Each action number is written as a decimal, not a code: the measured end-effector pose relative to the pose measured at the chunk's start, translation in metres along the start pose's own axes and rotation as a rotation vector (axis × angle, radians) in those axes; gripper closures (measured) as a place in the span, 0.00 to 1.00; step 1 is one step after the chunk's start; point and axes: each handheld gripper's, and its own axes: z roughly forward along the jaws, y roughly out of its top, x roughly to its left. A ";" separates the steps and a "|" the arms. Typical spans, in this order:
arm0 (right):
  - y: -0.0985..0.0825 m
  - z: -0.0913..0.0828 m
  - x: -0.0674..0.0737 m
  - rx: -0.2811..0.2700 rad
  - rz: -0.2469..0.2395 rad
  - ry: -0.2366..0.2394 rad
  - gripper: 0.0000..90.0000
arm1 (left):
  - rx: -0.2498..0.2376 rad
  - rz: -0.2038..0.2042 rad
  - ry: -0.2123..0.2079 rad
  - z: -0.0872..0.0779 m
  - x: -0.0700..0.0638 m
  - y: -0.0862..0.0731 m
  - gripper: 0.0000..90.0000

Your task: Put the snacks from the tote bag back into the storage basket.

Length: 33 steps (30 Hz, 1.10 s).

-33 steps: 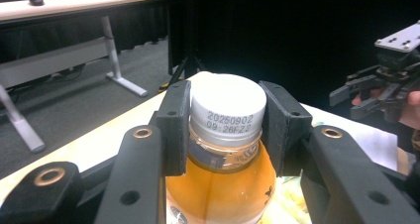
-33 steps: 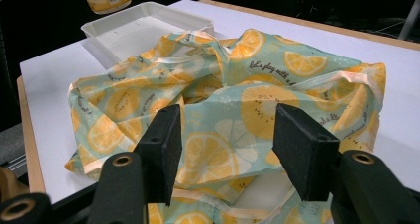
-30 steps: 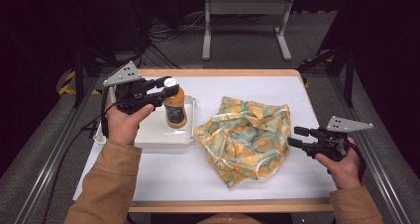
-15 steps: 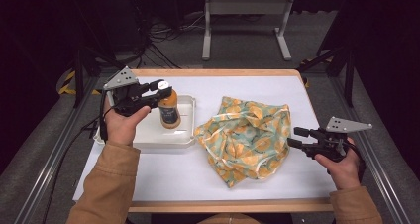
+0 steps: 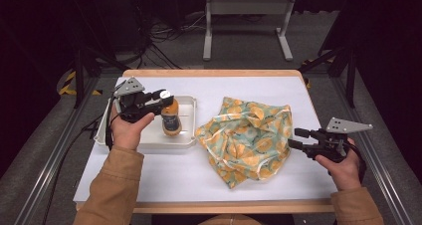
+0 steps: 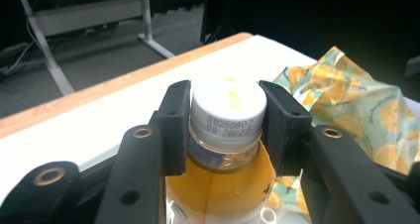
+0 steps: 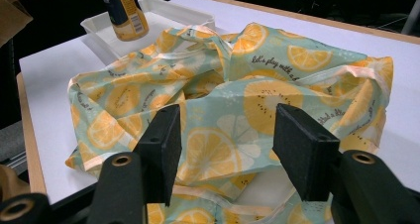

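Left tongs (image 6: 225, 130) pinching bottle (image 6: 223, 159) over tray (image 5: 186, 103), right tongs (image 7: 225, 149) spread near bag (image 7: 237, 95).

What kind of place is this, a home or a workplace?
Probably a lab or recording workspace, not a home: a white table framed by metal rails, loose cables on the grey floor behind it, and dark surroundings.

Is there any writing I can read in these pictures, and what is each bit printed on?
"20250902" over a second line that looks like "09:26FZ2", hard to make out: stamped on the side of the white cap of the bottle, which the left claw grips.
"let's play with a...": cursive print on the orange-slice patterned bag, cut off by a fold.
Bottle's dark label: white lettering, too blurred and cropped to read.
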 end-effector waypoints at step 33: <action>-0.001 0.001 -0.001 0.005 0.005 0.001 0.50 | 0.127 0.030 -0.066 0.024 -0.012 -0.011 0.65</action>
